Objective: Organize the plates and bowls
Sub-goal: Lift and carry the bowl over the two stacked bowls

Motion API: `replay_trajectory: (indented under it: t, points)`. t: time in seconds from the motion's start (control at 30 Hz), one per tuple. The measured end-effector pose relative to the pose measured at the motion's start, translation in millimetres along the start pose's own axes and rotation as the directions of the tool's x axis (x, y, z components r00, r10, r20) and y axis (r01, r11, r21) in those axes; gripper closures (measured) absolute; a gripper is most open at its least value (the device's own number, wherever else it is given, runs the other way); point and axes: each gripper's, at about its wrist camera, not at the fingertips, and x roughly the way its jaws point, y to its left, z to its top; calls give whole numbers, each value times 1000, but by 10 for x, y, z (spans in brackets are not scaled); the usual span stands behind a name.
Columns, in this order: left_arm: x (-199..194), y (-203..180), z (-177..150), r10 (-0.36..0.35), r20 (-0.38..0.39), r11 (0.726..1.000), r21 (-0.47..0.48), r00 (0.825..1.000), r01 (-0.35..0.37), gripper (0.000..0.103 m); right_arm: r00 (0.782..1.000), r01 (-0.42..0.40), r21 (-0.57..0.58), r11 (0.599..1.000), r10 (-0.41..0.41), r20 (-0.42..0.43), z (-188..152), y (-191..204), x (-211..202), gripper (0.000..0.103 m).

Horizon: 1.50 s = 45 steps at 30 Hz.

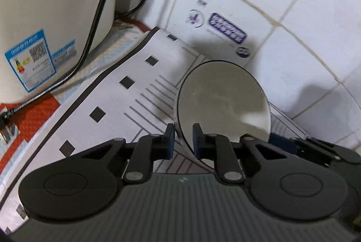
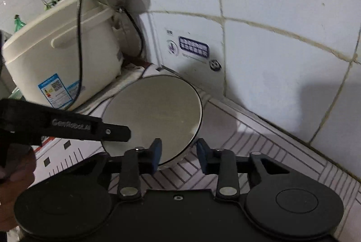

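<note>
A cream bowl (image 1: 225, 102) with a thin dark rim sits tilted on the patterned mat by the tiled wall, its inside facing me. My left gripper (image 1: 183, 140) is shut on the bowl's left rim, one finger inside and one outside. Seen from the side in the right wrist view, the left gripper (image 2: 125, 133) reaches the same bowl (image 2: 153, 115). My right gripper (image 2: 180, 155) straddles the bowl's right rim, with a gap showing beside the pads. Its blue pad appears in the left wrist view as the right gripper (image 1: 279, 142).
A cream rice cooker (image 2: 56, 45) with a blue label stands left of the bowl, its black cable (image 1: 99, 16) hanging down to a plug (image 1: 6, 122). The white mat (image 1: 112, 84) has black squares and lines. The tiled wall (image 2: 282, 61) stands close behind. A hand (image 2: 15, 174) holds the left gripper.
</note>
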Motion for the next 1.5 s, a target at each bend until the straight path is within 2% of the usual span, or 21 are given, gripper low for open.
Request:
replay_trajectory:
  t: [0.13,0.27,0.4,0.57,0.73,1.03,1.23,1.5]
  points:
    - [-103,-135,-14,14,-1,997,77,1000,-14,88,999,8,12,1000,-7,-46,-37,-46,-61,75]
    - [-212,-227,-65,0,-24,995,101,1000,2,88,999,9,16,1000,-9,-34,-129,-48,-229,75]
    - [-353,-341,-169,-27,-61,993,113,998,34,88,999,29,83,996,-26,-31,-166,-76,-487,75]
    - [-659,-521,-280,-47,-67,986,157,997,57,88,998,63,78,995,-62,-15,-234,0,-867,75]
    - [-992,-724,-396,-21,-47,970,241,999,31,88,994,111,128,986,-111,-12,-353,92,-1178,75]
    - [-1565,-937,-649,-55,-71,948,310,996,75,88,994,89,219,972,-102,48,-578,204,-1861,75]
    - [-1794,-969,-877,-69,-140,947,303,988,109,88,996,66,195,978,-75,37,-768,284,-2230,75]
    - [-2026,-1019,-1090,-57,-177,933,341,983,115,88,992,73,219,973,-93,81,-1067,477,-2554,75]
